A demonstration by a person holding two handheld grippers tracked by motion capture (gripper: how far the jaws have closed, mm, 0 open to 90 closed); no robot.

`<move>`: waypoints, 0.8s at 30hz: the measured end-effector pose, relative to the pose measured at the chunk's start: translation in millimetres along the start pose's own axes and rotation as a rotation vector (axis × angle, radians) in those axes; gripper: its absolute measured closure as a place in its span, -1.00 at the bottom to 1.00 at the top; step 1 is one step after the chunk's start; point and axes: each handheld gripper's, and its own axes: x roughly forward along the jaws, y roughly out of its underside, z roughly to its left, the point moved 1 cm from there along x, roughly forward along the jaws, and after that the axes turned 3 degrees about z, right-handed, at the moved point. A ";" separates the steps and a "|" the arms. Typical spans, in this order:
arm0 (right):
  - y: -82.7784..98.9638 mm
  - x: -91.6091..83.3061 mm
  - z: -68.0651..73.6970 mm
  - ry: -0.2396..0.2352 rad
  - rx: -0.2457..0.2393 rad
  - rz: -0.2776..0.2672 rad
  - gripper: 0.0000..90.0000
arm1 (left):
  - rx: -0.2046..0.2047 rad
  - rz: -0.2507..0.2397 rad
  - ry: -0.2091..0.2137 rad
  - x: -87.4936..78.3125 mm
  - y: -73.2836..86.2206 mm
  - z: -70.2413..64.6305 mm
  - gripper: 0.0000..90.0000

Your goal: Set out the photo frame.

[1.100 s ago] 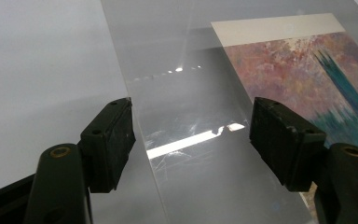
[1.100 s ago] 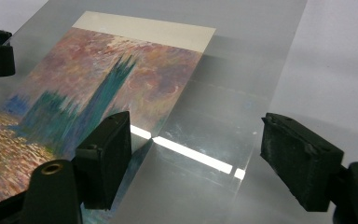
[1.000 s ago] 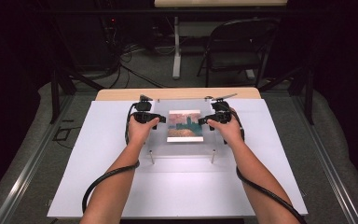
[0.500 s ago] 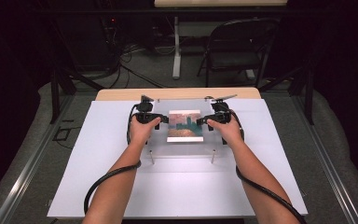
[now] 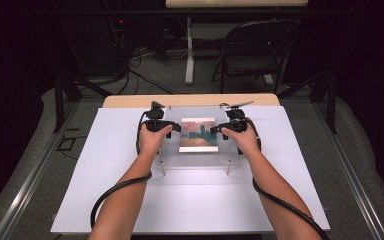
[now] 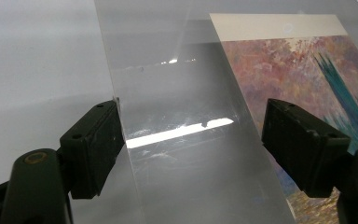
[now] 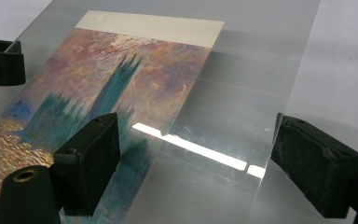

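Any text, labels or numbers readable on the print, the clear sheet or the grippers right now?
None readable.
Print: painted picture with a blank cream strip along one edge, no lettering.
Clear sheet: only glare and scratches.
Left gripper and right gripper: plain black jaws, no markings.

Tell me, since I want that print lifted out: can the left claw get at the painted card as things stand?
Probably not directly. The painted card lies under the clear sheet, which covers it. The left claw stands open at that sheet's edge, so the sheet would have to come off first.
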 end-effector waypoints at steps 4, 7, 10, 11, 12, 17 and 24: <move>0.2 -0.8 0.6 0.004 -0.005 0.001 -0.66 | -0.001 -0.008 -0.004 -1.3 0.4 -0.8 -0.52; 0.7 -1.4 1.2 0.005 -0.008 -0.008 -0.66 | -0.005 -0.018 -0.002 -3.0 0.6 -0.5 -0.49; 0.1 -3.9 3.3 0.010 -0.018 -0.011 -0.66 | 0.000 -0.027 -0.004 -7.1 0.8 -1.2 -0.45; -0.1 -6.0 4.7 0.016 -0.029 -0.016 -0.66 | 0.004 -0.034 -0.006 -10.0 1.1 -1.9 -0.42; -0.2 -7.4 6.2 0.018 -0.029 -0.020 -0.66 | 0.006 -0.044 -0.006 -13.0 1.6 -2.5 -0.41; -0.2 -15.8 12.3 0.036 -0.068 -0.042 -0.66 | 0.018 -0.073 -0.016 -21.3 3.4 -6.7 -0.35; 1.5 -31.6 24.5 0.067 -0.121 -0.079 -0.66 | 0.038 -0.117 -0.025 -38.1 7.9 -13.7 -0.27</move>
